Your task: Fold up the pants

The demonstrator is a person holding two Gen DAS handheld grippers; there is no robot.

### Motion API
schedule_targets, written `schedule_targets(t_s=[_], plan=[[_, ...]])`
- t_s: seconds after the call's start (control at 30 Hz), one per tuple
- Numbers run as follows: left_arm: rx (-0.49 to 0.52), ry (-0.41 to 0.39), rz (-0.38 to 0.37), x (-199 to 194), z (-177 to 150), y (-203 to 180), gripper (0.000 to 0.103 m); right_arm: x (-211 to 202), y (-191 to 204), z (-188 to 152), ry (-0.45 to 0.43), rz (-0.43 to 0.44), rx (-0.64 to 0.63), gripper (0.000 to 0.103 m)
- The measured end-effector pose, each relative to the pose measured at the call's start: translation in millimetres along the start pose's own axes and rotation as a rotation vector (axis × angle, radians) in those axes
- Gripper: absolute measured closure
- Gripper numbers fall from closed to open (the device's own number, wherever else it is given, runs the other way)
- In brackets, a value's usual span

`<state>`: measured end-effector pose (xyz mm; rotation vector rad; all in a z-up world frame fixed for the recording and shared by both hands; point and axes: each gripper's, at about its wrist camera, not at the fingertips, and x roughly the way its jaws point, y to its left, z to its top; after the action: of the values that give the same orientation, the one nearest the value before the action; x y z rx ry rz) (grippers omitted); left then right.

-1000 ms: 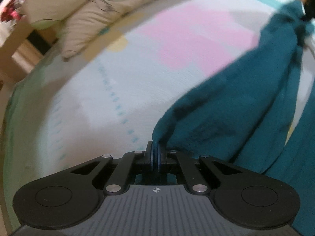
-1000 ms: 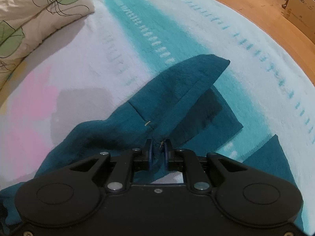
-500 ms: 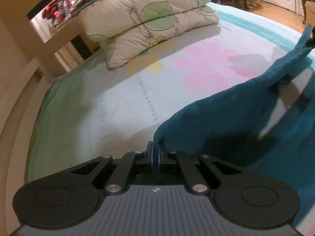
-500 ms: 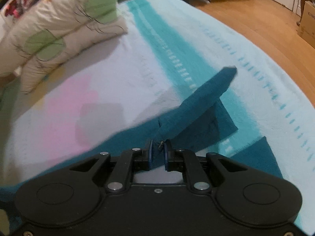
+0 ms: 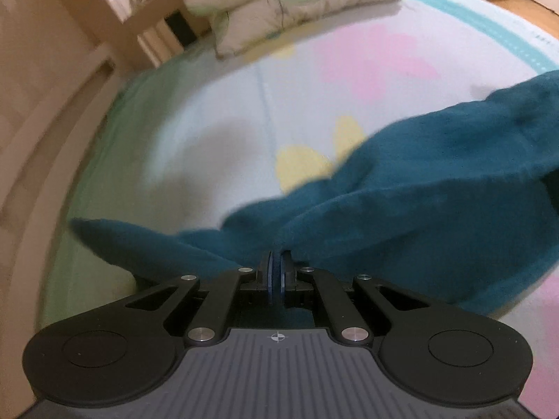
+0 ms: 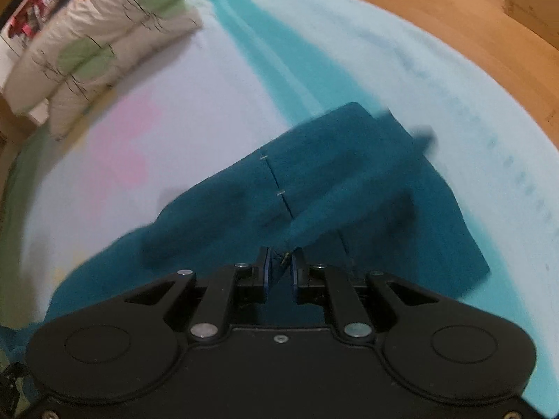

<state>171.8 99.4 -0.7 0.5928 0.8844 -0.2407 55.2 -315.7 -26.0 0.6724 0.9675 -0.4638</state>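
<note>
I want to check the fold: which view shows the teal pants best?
The right wrist view: the teal pants show the folded leg and seams. The left wrist view shows only blurred bunched fabric.

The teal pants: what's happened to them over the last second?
Both grippers carried the teal pants across the bedspread; a loose flap now trails beside the left gripper, and more cloth lies spread ahead of the right gripper. Neither grip let go. The pillows stayed put.
</note>
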Motion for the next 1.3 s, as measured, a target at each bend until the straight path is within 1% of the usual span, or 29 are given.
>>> schedule_targets(t_s=[0.07, 0.13, 0.17, 0.2, 0.27, 0.3, 0.33, 0.37, 0.43, 0.5, 0.53, 0.6, 0.7, 0.8, 0.9, 0.97, 1.03, 1.13, 1.2, 1.23, 1.3], plan=[[0.030, 0.038, 0.001, 10, -3, -9, 0.099, 9, -5, -8, 0.029, -0.036, -0.018, 0.086], [0.073, 0.072, 0.005, 17, -7, -16, 0.099, 18, -12, -13, 0.095, -0.040, -0.023, 0.084], [0.086, 0.079, -0.001, 21, -8, -18, 0.099, 22, -14, -15, 0.124, -0.036, -0.037, 0.077], [0.091, 0.082, -0.004, 22, -10, -19, 0.099, 25, -13, -13, 0.151, -0.032, -0.066, 0.074], [0.091, 0.094, -0.008, 28, -11, -19, 0.099, 21, -8, -7, 0.173, -0.037, -0.131, 0.073], [0.090, 0.097, -0.012, 31, -11, -16, 0.099, 16, -7, -3, 0.162, -0.034, -0.147, 0.073], [0.091, 0.095, -0.014, 32, -14, -14, 0.099, 8, -8, -2, 0.143, -0.030, -0.159, 0.067], [0.095, 0.092, -0.013, 35, -14, -12, 0.099, -1, -10, 4, 0.117, -0.023, -0.164, 0.056], [0.093, 0.085, -0.009, 38, -16, -10, 0.099, -14, -18, 19, 0.056, -0.019, -0.150, 0.045], [0.075, 0.080, -0.013, 42, -19, -5, 0.099, -20, -29, 33, -0.003, -0.041, -0.123, 0.044], [0.063, 0.078, -0.018, 44, -18, -2, 0.099, -18, -33, 41, -0.015, -0.058, -0.114, 0.044], [0.042, 0.072, -0.027, 45, -23, -1, 0.099, -12, -46, 50, -0.016, -0.076, -0.099, 0.044], [0.030, 0.065, -0.038, 49, -22, 6, 0.099, 4, -64, 57, 0.009, -0.069, -0.068, 0.044], [0.038, 0.058, -0.042, 46, -29, -1, 0.099, 22, -77, 56, 0.047, -0.109, -0.057, 0.044], [0.037, 0.062, -0.051, 46, -35, -6, 0.099, 29, -88, 46, 0.068, -0.141, -0.064, 0.044], [0.033, 0.063, -0.051, 46, -37, -8, 0.099, 34, -94, 40, 0.078, -0.136, -0.070, 0.044], [0.030, 0.068, -0.057, 48, -35, -7, 0.099, 35, -98, 35, 0.083, -0.105, -0.078, 0.045], [0.028, 0.070, -0.057, 49, -34, -6, 0.099, 35, -101, 31, 0.074, -0.084, -0.106, 0.048], [0.027, 0.070, -0.056, 49, -33, -6, 0.099, 40, -99, 28, 0.093, -0.093, -0.132, 0.052], [0.026, 0.070, -0.054, 50, -34, -7, 0.099, 44, -99, 27, 0.103, -0.099, -0.143, 0.056], [0.023, 0.074, -0.054, 51, -34, -7, 0.099, 49, -97, 23, 0.120, -0.108, -0.165, 0.056]])
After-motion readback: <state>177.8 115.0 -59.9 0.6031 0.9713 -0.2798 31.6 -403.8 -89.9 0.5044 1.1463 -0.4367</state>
